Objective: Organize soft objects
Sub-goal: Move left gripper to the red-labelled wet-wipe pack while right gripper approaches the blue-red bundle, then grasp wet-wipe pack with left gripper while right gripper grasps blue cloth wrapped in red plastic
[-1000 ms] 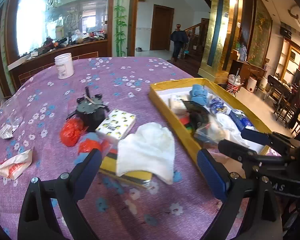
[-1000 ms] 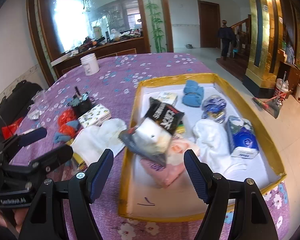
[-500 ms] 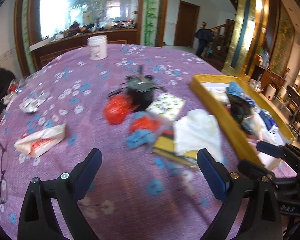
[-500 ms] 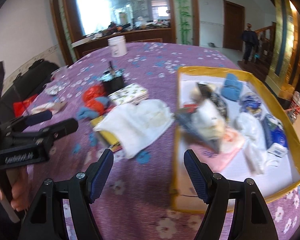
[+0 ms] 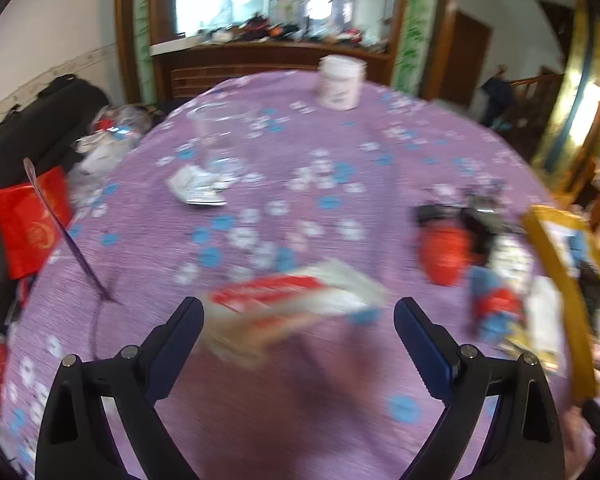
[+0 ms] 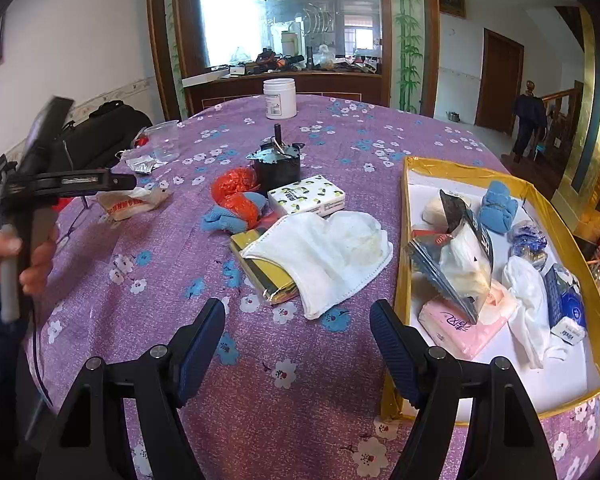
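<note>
My left gripper (image 5: 298,318) is open, with a white and red soft packet (image 5: 288,306) lying on the purple cloth between its fingers; that view is blurred. The packet also shows in the right wrist view (image 6: 130,204), beside the left gripper (image 6: 116,182). My right gripper (image 6: 298,320) is open and empty, just in front of a white cloth (image 6: 324,256) that lies over a yellow packet (image 6: 260,268). A gold-rimmed white tray (image 6: 404,216) at the right holds several soft items, among them a pink tissue pack (image 6: 460,324).
On the table are a patterned tissue pack (image 6: 306,200), red and blue soft items (image 6: 236,200), a black motor (image 6: 278,164), a clear cup (image 6: 164,140), a white jar (image 6: 280,98). A red bag (image 5: 28,224) and a black bag sit beyond the left edge.
My left gripper has swung left, away from the tray, and now frames the white and red packet. My right gripper has left the tray and now faces the white cloth.
</note>
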